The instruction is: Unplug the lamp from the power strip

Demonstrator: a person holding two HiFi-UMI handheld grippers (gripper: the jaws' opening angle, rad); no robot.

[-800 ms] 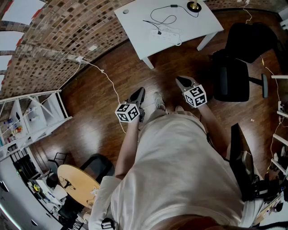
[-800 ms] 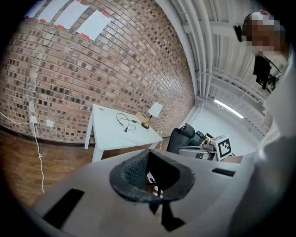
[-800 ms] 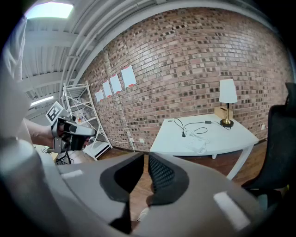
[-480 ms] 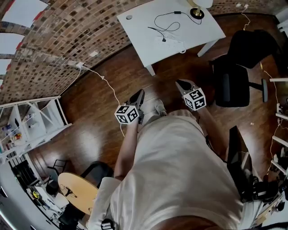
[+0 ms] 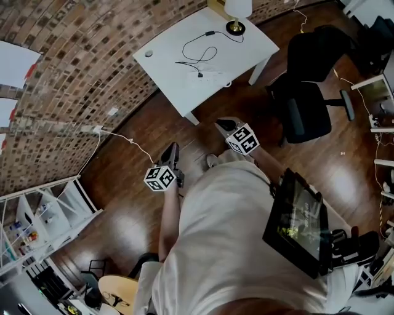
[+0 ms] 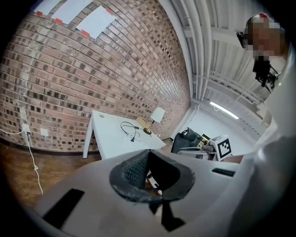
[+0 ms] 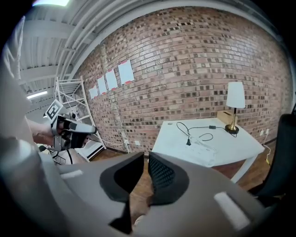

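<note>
A lamp [image 5: 236, 11] with a white shade and brass base stands at the far corner of a white table [image 5: 169, 58]. Its black cord [image 5: 197, 46] loops across the top to a white power strip [image 5: 212, 76], where the plug sits. Both grippers hang at waist height over the wooden floor, well short of the table. My left gripper [image 5: 172, 149] is shut and empty, its tips touching [image 6: 148, 152]. My right gripper [image 5: 223, 123] shows a narrow slit between its tips [image 7: 146, 156], with nothing in it. The right gripper view shows the lamp [image 7: 235, 104] and strip [image 7: 203, 141] ahead.
A black office chair [image 5: 306, 104] stands right of the table. A white cable [image 5: 129, 140] runs from the brick wall across the floor. White shelving [image 5: 37, 215] is at the left. A tablet [image 5: 295, 221] hangs at the person's waist.
The view has swung: the table and lamp now sit further left in the head view and slightly closer. Both grippers drifted left with the person. The tablet has come into sight.
</note>
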